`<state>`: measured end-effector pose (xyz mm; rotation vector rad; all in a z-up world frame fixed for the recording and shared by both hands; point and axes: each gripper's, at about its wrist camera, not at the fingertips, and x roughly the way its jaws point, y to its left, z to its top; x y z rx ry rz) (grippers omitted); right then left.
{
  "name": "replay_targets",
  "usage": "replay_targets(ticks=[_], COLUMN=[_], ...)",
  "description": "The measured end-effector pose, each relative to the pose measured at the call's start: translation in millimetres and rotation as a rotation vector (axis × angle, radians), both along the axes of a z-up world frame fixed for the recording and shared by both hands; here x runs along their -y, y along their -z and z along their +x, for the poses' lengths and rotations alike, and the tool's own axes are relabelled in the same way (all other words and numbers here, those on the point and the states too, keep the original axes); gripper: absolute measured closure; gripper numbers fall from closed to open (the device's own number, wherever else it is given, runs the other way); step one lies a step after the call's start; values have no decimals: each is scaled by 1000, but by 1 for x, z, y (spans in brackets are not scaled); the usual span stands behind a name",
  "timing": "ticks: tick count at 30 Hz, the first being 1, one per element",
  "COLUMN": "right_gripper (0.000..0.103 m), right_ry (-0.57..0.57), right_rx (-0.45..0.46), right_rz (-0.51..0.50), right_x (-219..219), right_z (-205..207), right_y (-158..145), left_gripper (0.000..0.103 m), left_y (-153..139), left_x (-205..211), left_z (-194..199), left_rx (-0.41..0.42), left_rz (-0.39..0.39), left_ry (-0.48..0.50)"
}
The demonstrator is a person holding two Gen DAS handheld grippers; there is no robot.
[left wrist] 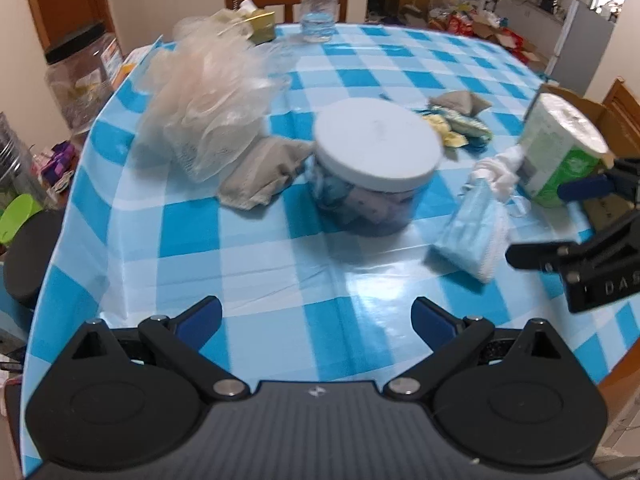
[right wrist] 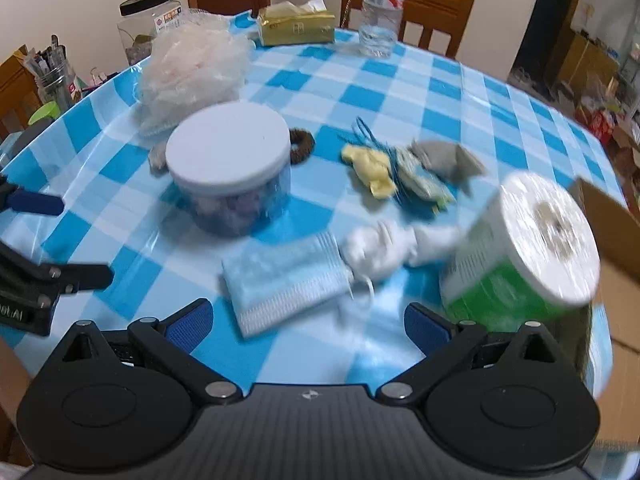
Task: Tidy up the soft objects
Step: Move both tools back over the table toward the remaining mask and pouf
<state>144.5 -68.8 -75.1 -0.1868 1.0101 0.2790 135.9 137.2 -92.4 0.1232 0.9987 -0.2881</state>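
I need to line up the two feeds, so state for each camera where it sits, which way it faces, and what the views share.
Left wrist: on the left gripper, facing across the checked table toward the white-lidded jar; its own open fingers show, with the right gripper at the right edge.
Right wrist: on the right gripper, facing the masks and the paper roll; its own open fingers show, with the left gripper at the left edge.
Shared: jar, masks, paper roll, mesh sponge, water bottle.

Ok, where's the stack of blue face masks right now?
The masks lie flat on the checked tablecloth, just ahead of the right claw, between the white-lidded jar and the paper roll, touching a white cloth.
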Motion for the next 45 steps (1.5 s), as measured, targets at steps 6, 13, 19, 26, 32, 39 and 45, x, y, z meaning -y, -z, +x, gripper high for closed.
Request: replay_targets(ticks=[6,13,19,26,32,39,45], right_gripper=[0,0,0,0,0,0,0], right_ry=[13,24,21,25,40,-47,-92], right_rx=[53,64,45,17,-72,-109,-122], right_rz=[-29,-62,-90,-115,-56,66,60], right_x=[-20,-31,-25,-10,3,-15,-31], right_z=[27,47,38,18,9,13,20], right_y=[12,30,39,37,41,49,55], left_gripper=[3,3,3,3,3,3,3], left_y=[6,10,7,3,-4,-17,-29], left_x=[-8,-10,-10,-10,-12,-16,-18], left_z=[17,42,52,61,66,76,92], left_rx=[-28,-18,8,16,32,54,69], left_rz=[25,51,77,106,118,112,92], left_ry=[4,-6,-1,13,18,22,40])
